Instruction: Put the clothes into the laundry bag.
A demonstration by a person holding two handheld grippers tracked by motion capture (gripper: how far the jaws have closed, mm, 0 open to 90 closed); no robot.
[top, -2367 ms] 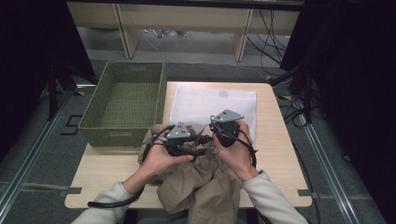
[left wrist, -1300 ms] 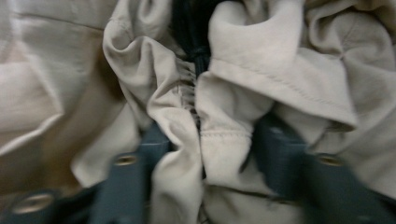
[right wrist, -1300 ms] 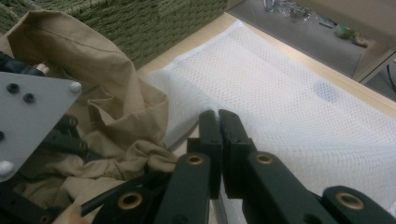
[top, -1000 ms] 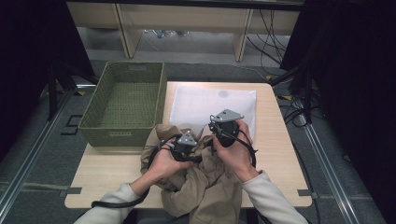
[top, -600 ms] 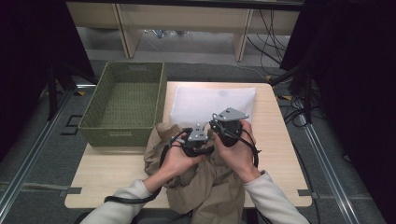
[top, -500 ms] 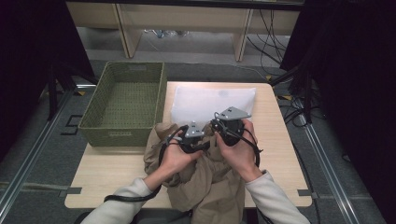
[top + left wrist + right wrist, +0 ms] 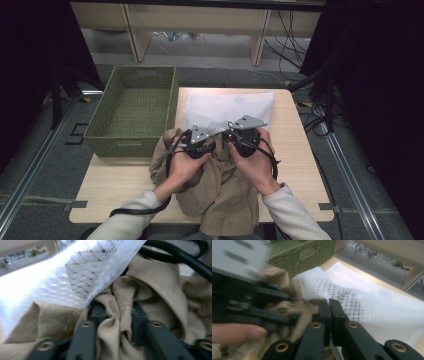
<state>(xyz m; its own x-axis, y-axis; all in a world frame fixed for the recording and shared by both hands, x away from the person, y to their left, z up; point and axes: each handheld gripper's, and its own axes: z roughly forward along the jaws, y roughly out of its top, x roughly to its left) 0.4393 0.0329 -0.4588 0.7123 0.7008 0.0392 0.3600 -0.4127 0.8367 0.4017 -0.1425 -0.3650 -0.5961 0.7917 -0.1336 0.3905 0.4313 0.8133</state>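
Note:
A crumpled tan garment (image 7: 220, 190) lies at the table's near edge, over the lap of the person holding the grippers. A white mesh bag (image 7: 225, 105) lies flat behind it. My right gripper (image 7: 329, 305) is shut on the bag's near edge and holds it lifted; in the high view the right gripper (image 7: 227, 134) sits at the bag's front. My left gripper (image 7: 117, 312) is close beside it, under the raised mesh (image 7: 82, 272). Its jaws have just been opening, and a fold of the garment (image 7: 160, 282) bunches loosely between them.
A green woven basket (image 7: 132, 107) stands at the table's left, touching the garment's upper left corner. The wooden table (image 7: 115, 185) shows bare wood at the front left and along the right side. Cables trail from both grippers. Shelving stands beyond the far edge.
My left hand has moved right and slightly forward with the tan cloth, ending up against the right gripper at the bag's edge. The right hand has stayed put.

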